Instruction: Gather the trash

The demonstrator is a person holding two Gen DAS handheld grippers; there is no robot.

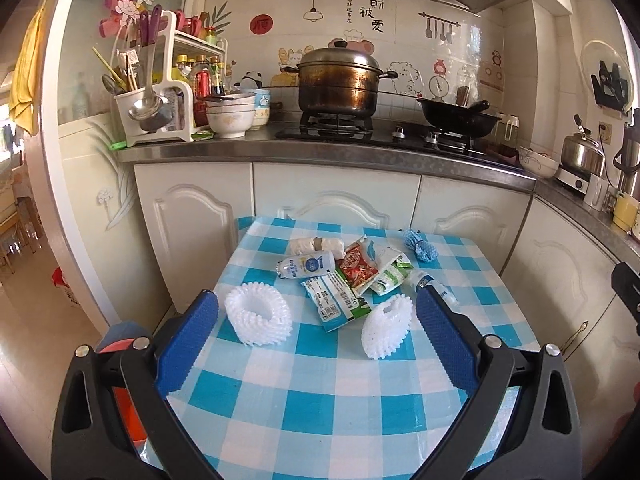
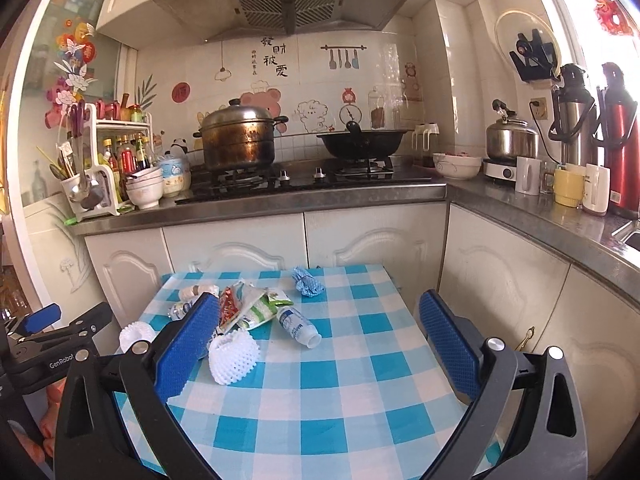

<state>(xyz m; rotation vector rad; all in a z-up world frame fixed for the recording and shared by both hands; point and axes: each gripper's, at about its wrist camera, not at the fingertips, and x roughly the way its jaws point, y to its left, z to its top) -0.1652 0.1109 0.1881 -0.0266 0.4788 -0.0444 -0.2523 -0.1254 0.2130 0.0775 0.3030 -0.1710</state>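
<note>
Trash lies on a small table with a blue-and-white checked cloth [image 1: 320,408]. Two white foam fruit nets [image 1: 258,314] [image 1: 386,326] sit nearest, with a white-and-green wrapper [image 1: 334,300] between them. Behind are a small plastic bottle [image 1: 306,264], a red sachet [image 1: 358,266], a green-white packet [image 1: 390,272], a rolled white wad [image 1: 316,245] and a blue crumpled net [image 1: 420,245]. My left gripper [image 1: 318,308] hangs open above the near nets, holding nothing. My right gripper [image 2: 318,314] is open over the table's right half, near a second small bottle [image 2: 298,324] and a foam net [image 2: 234,356].
White cabinets and a steel counter [image 1: 320,156] stand just behind the table, carrying a gas hob, a steel pot [image 1: 340,80], a wok [image 1: 460,116], bowls and a utensil rack [image 1: 156,92]. A red bin [image 1: 124,364] stands left of the table. Flasks and mugs [image 2: 568,188] line the right counter.
</note>
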